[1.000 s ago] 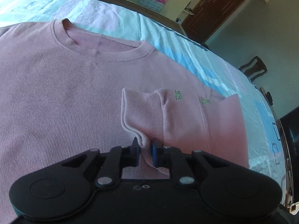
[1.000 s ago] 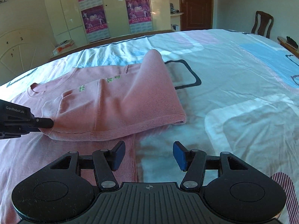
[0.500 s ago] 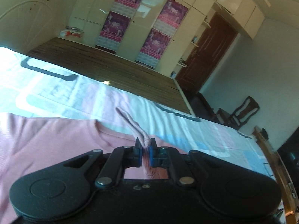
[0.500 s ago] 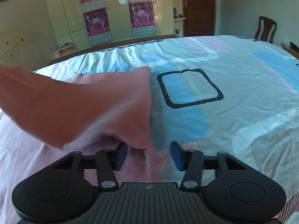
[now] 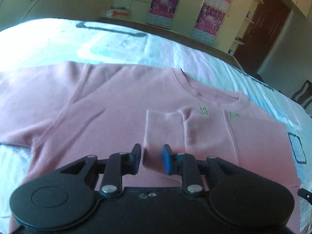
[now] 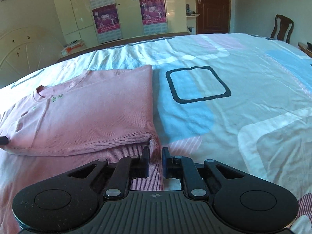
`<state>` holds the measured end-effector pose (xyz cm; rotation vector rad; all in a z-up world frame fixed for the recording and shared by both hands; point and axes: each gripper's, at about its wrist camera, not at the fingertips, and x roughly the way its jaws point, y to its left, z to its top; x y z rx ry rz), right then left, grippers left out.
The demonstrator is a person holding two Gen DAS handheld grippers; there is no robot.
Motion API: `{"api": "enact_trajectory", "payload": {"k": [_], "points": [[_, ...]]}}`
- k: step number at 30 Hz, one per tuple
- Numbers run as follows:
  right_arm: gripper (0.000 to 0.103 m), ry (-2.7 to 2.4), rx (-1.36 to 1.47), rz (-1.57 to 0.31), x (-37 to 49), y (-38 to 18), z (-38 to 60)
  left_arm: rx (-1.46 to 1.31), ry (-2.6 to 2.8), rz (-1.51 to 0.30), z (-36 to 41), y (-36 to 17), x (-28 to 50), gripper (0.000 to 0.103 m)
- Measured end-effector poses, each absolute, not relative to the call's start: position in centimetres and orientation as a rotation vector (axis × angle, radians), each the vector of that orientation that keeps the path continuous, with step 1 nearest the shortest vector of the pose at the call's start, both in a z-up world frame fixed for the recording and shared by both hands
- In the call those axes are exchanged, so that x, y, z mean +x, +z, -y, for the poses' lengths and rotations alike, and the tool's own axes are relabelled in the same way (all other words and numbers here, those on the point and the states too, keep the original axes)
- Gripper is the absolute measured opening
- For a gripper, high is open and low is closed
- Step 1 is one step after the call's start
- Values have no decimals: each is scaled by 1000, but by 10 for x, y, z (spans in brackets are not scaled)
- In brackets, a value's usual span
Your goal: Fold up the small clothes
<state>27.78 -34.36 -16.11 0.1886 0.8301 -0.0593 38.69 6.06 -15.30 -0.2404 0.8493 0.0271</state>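
Observation:
A pink knit sweater [image 5: 109,117] lies flat on the bed, its right side and sleeve folded over onto its body. The folded sleeve cuff [image 5: 156,128] lies just ahead of my left gripper [image 5: 150,157], whose jaws stand open around the cuff's near corner. In the right wrist view the folded part of the sweater [image 6: 93,120] lies left of centre. My right gripper [image 6: 155,160] sits at the sweater's right edge, jaws narrowly apart with the folded corner [image 6: 153,139] just ahead of them.
The bed sheet [image 6: 243,101] is white with blue and pink blocks and a black outlined square [image 6: 198,84]. A wardrobe with posters [image 6: 126,9], a brown door [image 6: 212,5] and a chair [image 6: 281,28] stand beyond the bed.
My left gripper carried the sleeve up and over, laid it on the sweater body and opened. My right gripper moved to the folded right edge and its jaws narrowed.

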Motion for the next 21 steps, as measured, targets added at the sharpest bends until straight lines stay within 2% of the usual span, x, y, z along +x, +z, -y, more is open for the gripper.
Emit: {"api": "enact_trajectory", "payload": {"k": [1, 4, 8, 13, 18, 21], "points": [[20, -56, 191, -815, 274, -156, 345, -237, 42, -816, -63, -144, 382, 24], [63, -55, 192, -759, 278, -143, 347, -213, 4, -774, -57, -126, 380, 31], [63, -64, 187, -749, 315, -144, 343, -193, -95, -792, -29, -130, 392, 39], [57, -36, 138, -765, 344, -153, 327, -167, -99, -891, -12, -168, 409, 40], [57, -45, 78, -884, 346, -177, 328, -134, -105, -897, -14, -166, 406, 41], [57, -51, 138, -840, 342, -169, 337, -136, -86, -879, -17, -161, 404, 55]]}}
